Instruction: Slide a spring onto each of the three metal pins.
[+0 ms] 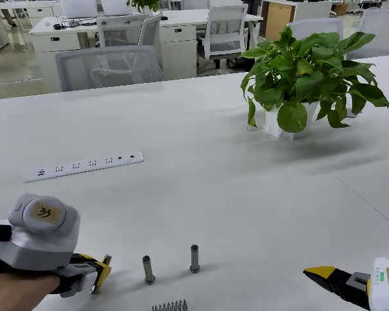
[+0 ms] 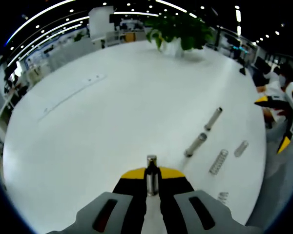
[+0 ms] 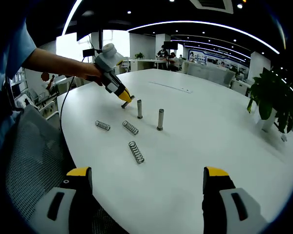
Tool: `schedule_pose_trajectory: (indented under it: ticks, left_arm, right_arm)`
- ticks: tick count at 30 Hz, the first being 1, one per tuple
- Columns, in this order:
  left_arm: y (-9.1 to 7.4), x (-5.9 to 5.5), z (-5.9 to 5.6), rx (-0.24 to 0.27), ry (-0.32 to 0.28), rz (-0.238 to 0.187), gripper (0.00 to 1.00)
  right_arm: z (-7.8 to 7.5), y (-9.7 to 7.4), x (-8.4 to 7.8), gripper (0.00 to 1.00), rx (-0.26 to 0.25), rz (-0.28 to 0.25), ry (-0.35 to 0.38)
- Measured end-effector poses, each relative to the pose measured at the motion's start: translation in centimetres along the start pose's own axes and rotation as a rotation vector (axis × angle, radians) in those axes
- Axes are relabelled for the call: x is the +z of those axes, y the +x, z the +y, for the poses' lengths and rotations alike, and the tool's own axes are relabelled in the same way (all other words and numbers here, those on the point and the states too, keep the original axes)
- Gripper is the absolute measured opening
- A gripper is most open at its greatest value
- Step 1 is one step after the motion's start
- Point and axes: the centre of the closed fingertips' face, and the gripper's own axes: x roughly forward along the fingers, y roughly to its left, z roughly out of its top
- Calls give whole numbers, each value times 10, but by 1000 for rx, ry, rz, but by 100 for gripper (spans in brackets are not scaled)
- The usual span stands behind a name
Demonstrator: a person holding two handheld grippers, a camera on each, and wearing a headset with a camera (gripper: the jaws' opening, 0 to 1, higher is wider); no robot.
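Worktop: the worktop [image 1: 246, 194] is wide, white and smooth, and curves away at its near edge
Room: open office, with grey mesh chairs [image 1: 110, 65] and white desks behind the worktop; the two gripper views add ceiling light strips
On the surface: a white power strip [image 1: 84, 166] lies flat at the left, and a potted plant [image 1: 308, 78] stands far right, well apart from the work
Left tool: the left tool [image 2: 152, 171] has its yellow-tipped jaws closed on the held pin [image 2: 151, 175], which leans in the grip
Right tool: the right tool [image 3: 147, 171] has its jaws spread wide with nothing between them, and hangs over the near edge
Pins: the left standing pin [image 1: 148, 269] and right standing pin [image 1: 194, 258] are upright, side by side, just right of the left tool
Springs: the right gripper view has the first spring [image 3: 102, 125], second spring [image 3: 130, 127] and third spring [image 3: 136, 152] lying loose in front of the pins, none on a pin
View differences: the head view catches one spring, cut by its lower edge; the right gripper view adds a person's sleeve and arm behind the left tool
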Motion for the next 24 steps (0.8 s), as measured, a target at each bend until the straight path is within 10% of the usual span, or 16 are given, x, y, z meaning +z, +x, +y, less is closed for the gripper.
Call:
schedule_pose_trajectory:
  ticks: [24]
  left_arm:
    - [-18,-10,-1,17,-29,-48,7]
  right_arm:
    - [2,0,-1,95,7,8,-8]
